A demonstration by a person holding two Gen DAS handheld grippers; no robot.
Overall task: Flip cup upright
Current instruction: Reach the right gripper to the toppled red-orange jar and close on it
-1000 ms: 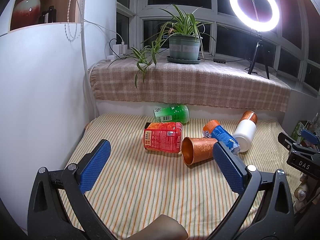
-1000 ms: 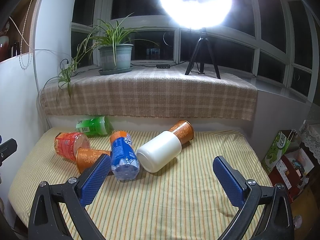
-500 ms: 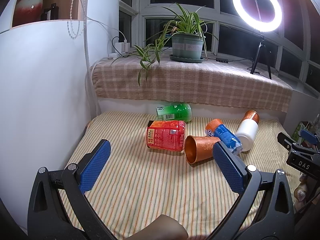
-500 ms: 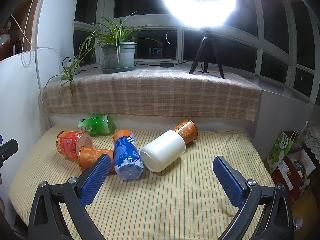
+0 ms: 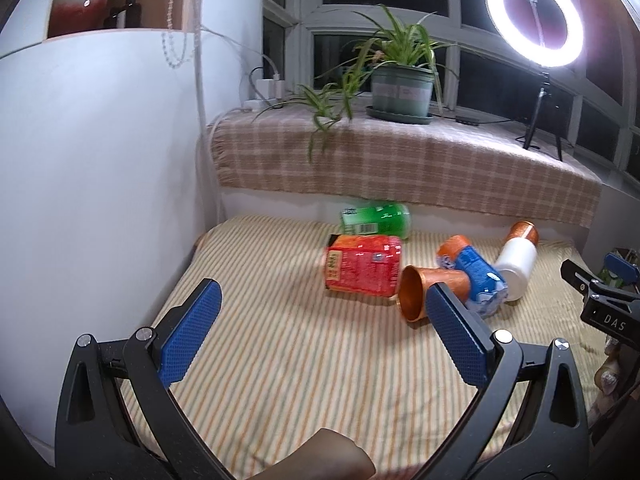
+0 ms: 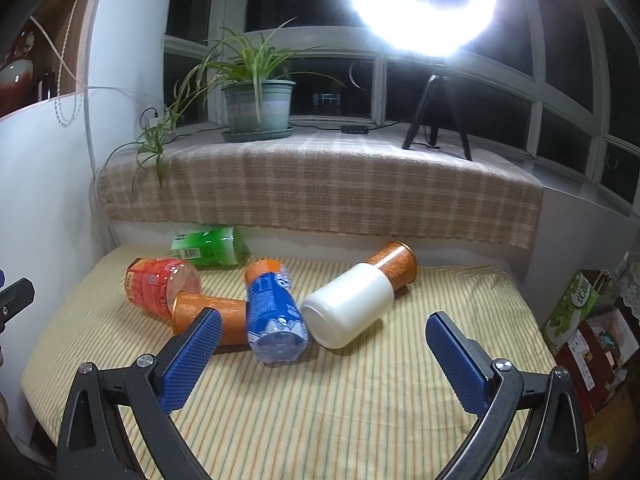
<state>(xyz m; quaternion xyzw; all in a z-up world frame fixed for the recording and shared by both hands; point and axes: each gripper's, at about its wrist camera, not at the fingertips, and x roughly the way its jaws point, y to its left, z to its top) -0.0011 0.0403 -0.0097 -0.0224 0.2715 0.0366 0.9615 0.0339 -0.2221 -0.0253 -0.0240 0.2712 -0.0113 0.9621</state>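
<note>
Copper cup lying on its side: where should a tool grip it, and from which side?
Grip the copper cup near its open rim, coming from above: it lies mouth toward the left tool, the red can and blue can crowd its flanks.

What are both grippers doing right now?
Left gripper: open, holding nothing.
Right gripper: open, holding nothing.

A red-labelled jar (image 5: pixel 362 266), a green bottle (image 5: pixel 376 220), a blue bottle (image 6: pixel 274 312) and a white bottle with an orange cap (image 6: pixel 360 300) lie on their sides on the striped bed (image 5: pixel 280 352). Behind, a potted plant (image 6: pixel 258 106) and a ring light (image 5: pixel 534 18) stand on the checked sill
</note>
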